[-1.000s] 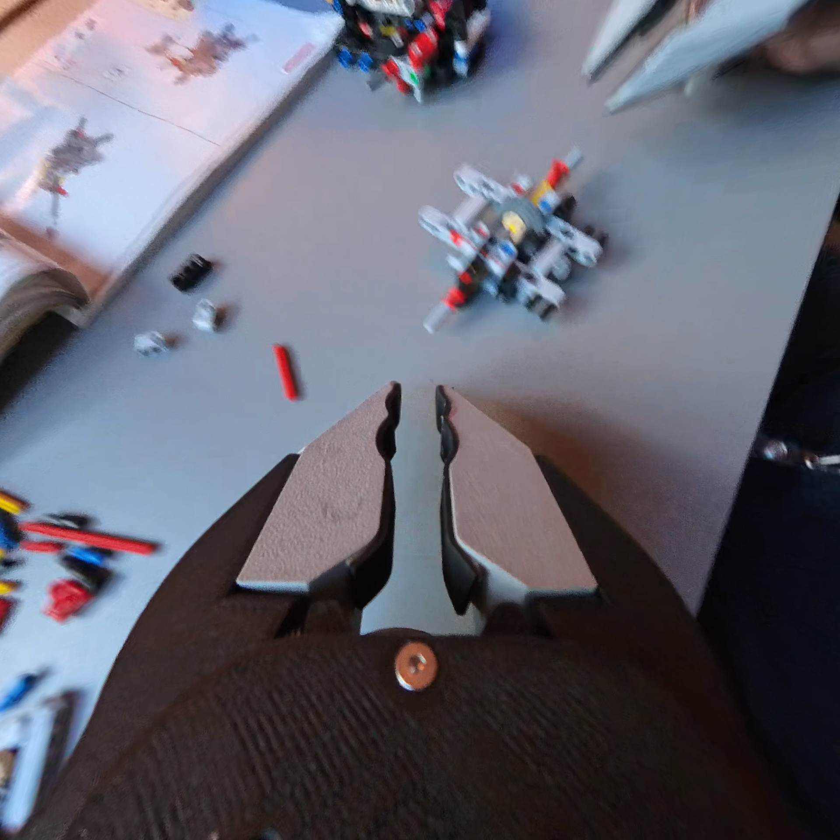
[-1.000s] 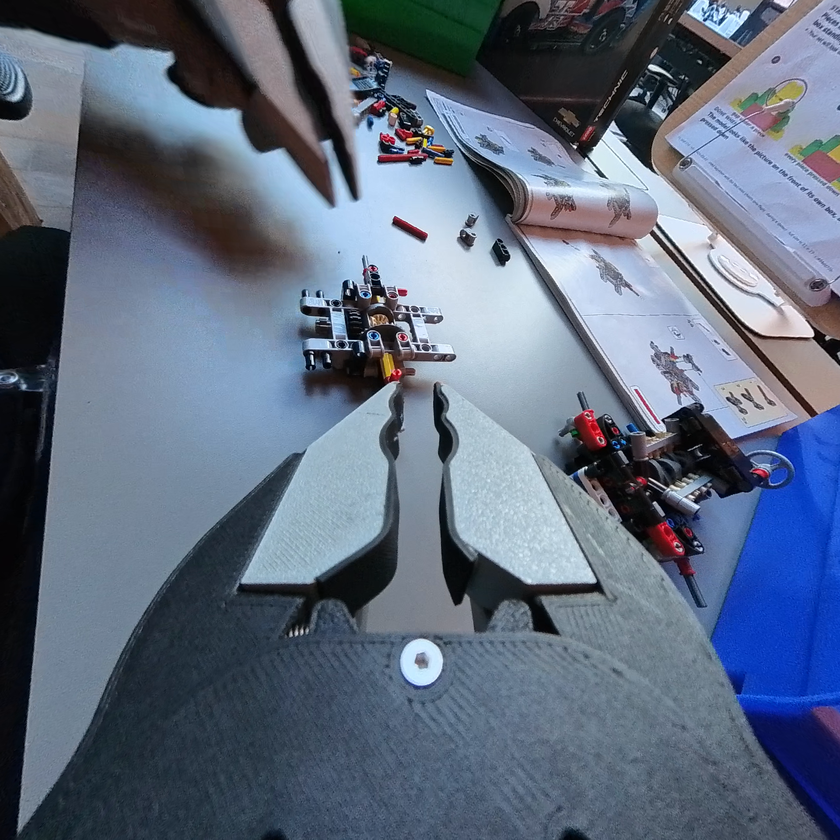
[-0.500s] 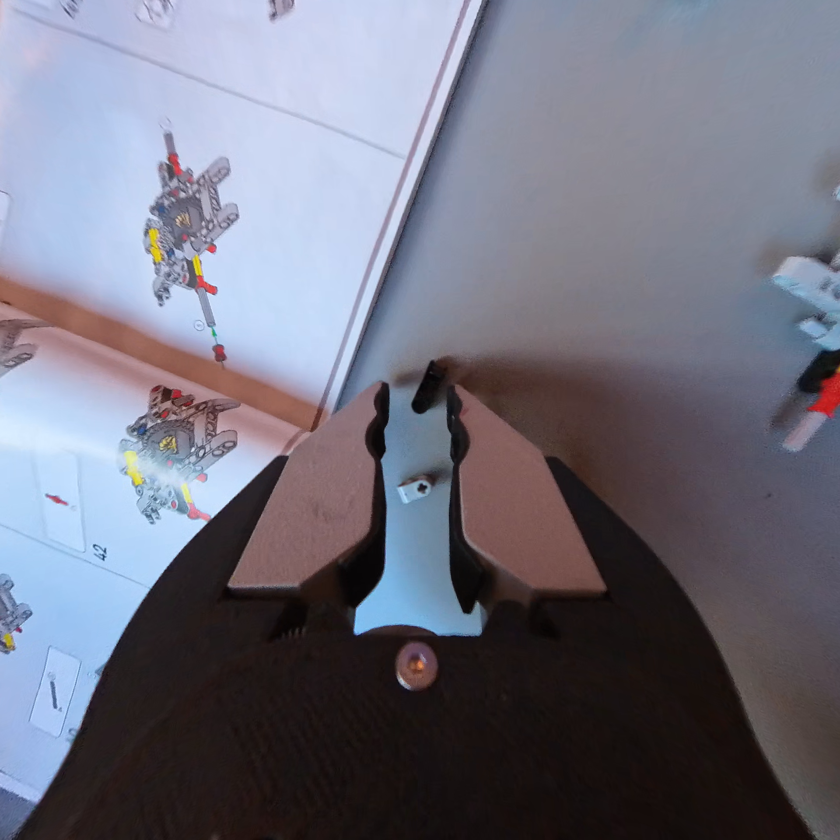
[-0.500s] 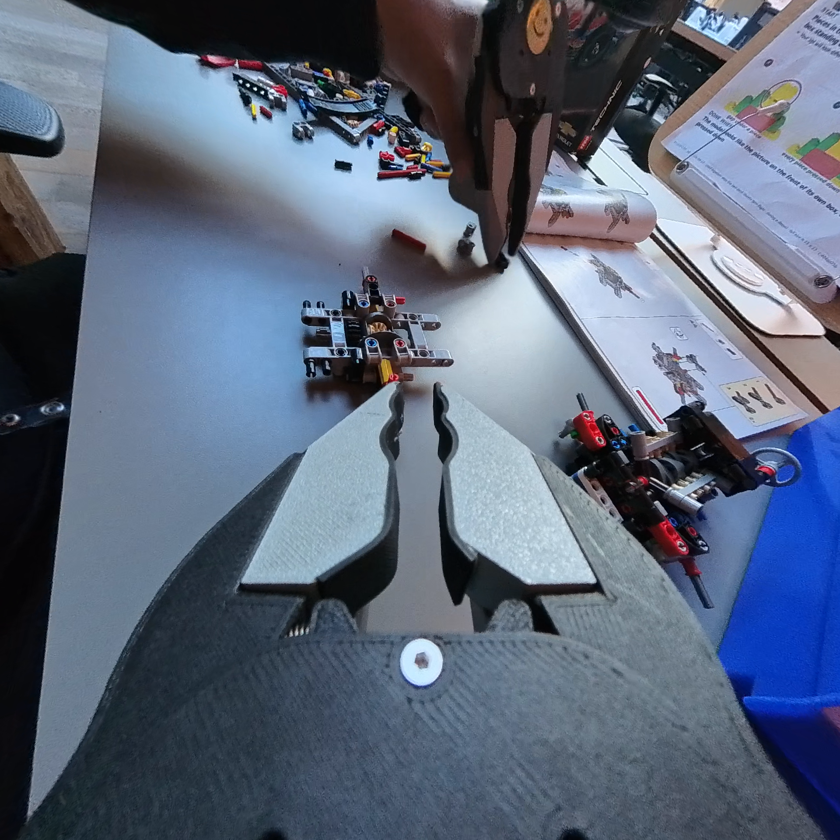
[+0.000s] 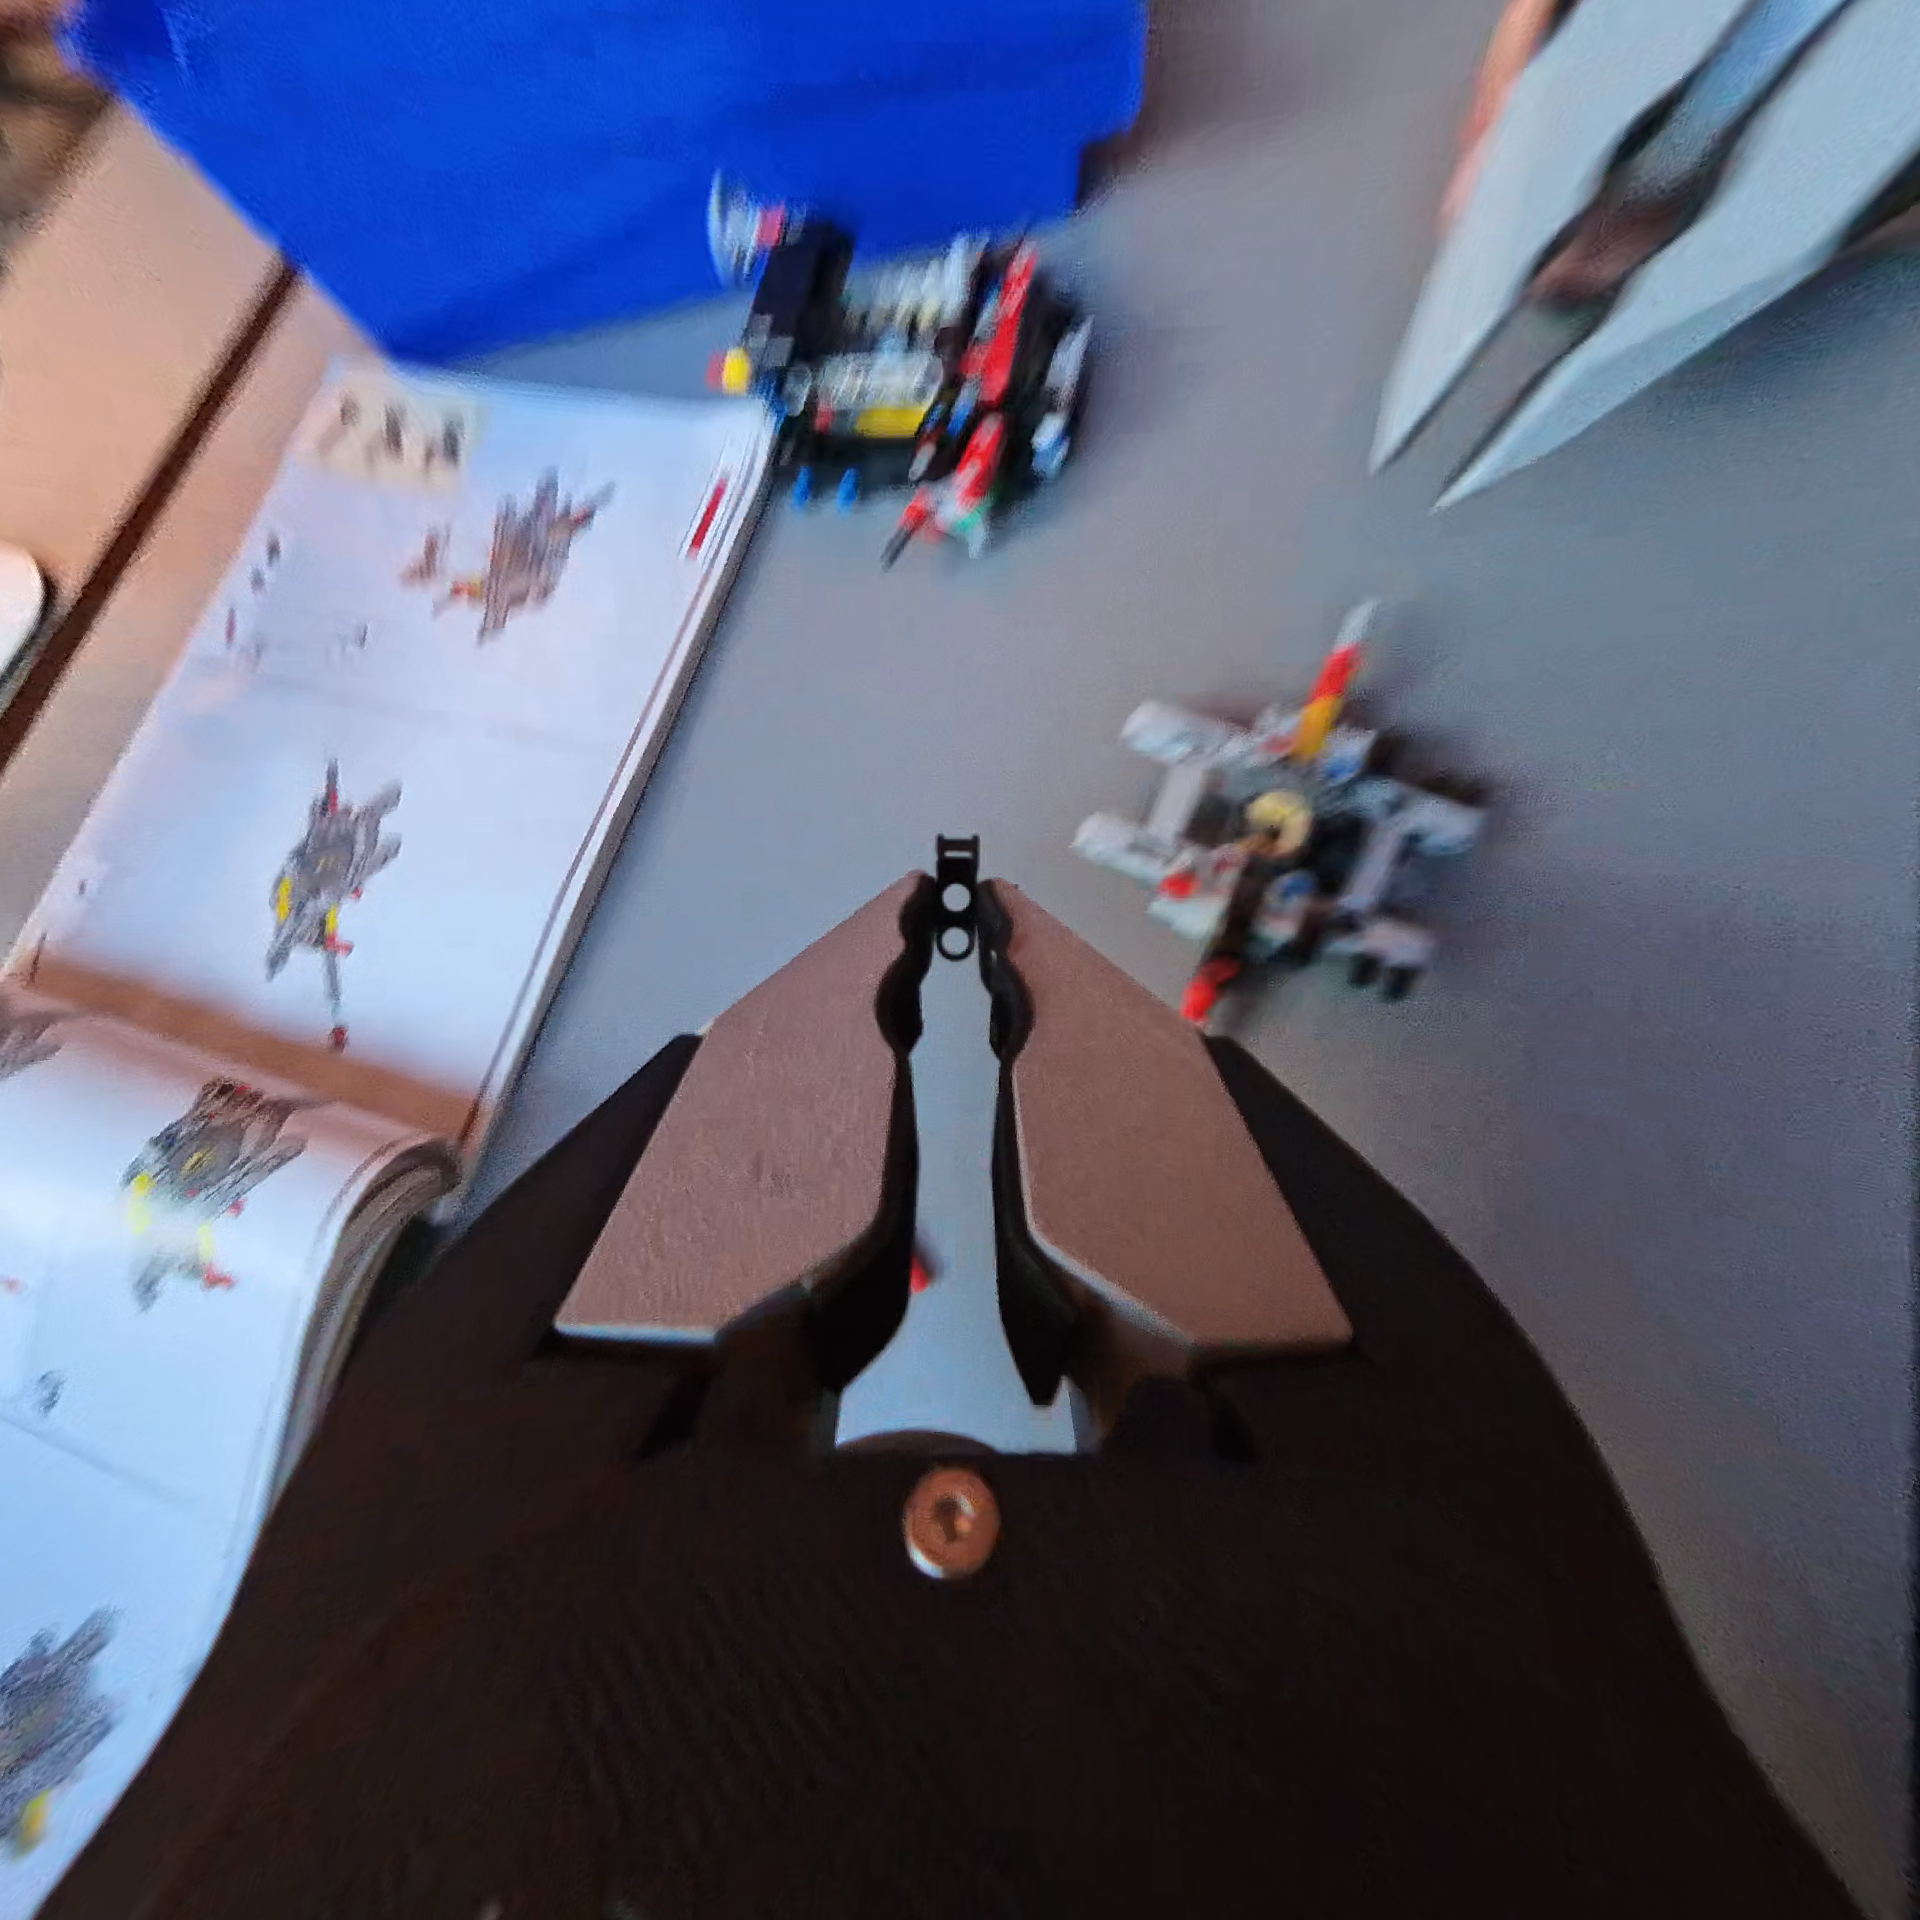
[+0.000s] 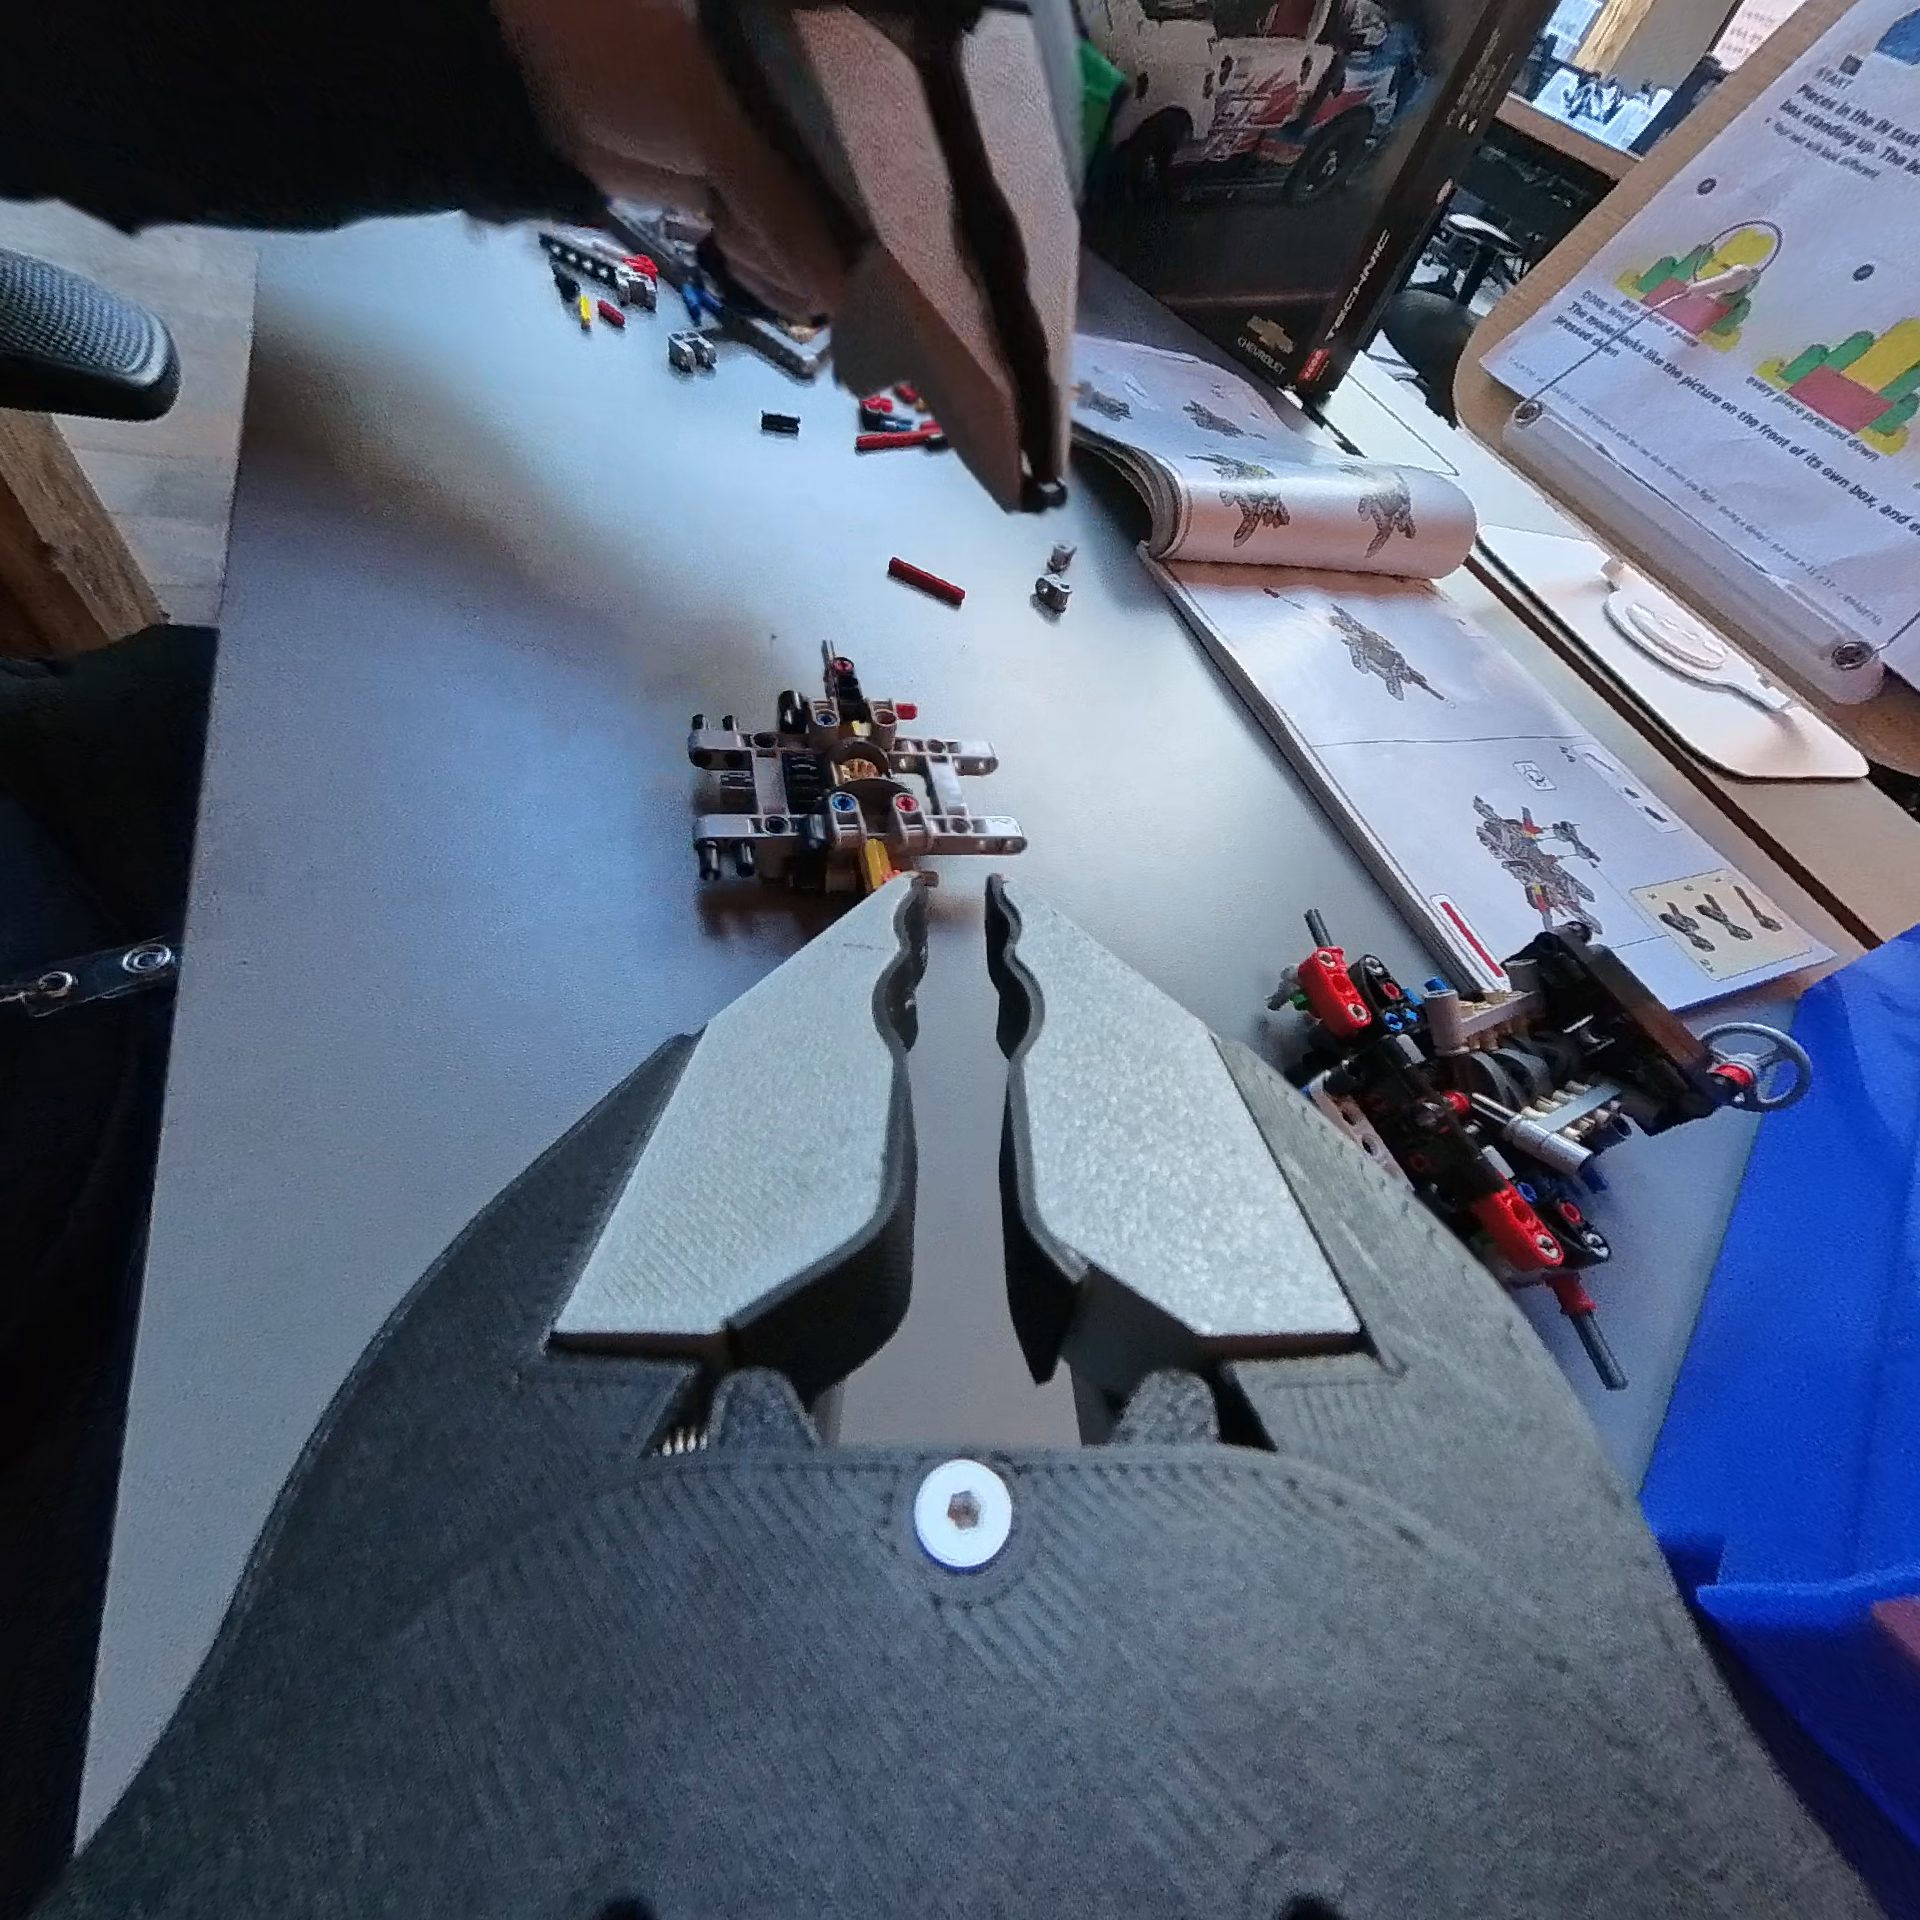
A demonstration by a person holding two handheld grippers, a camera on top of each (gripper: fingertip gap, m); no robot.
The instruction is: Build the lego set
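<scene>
The left claw (image 5: 956,909) is clenched on a small black connector piece (image 5: 956,914) with two round holes, pinched at the very fingertips so that its far end pokes out beyond them. It hangs in the air above the grey bench (image 5: 1558,1247), between the open instruction booklet (image 5: 364,779) and the small grey frame assembly (image 5: 1278,831). The right wrist view confirms a dark piece at those tips, clear of the surface.

The right claw (image 6: 956,914) is released, its two fingers apart with nothing between them. It sits low over the bench with its tips just beside the near edge of the grey frame assembly (image 6: 852,790), by a yellow peg; whether the left tip actually touches that peg is hard to say.

The hold on the black piece is shallow, so I judge it could twist or slip out if knocked against anything. The left view is smeared, which hints at a quick swing, and that would add to the risk.

A red axle (image 6: 925,580) and two small grey bushes (image 6: 1051,582) lie loose on the bench beyond the frame, well apart from both claws. A larger black-and-red assembly (image 6: 1455,1101) sits to the right, beside a blue bin (image 6: 1818,1299).
</scene>
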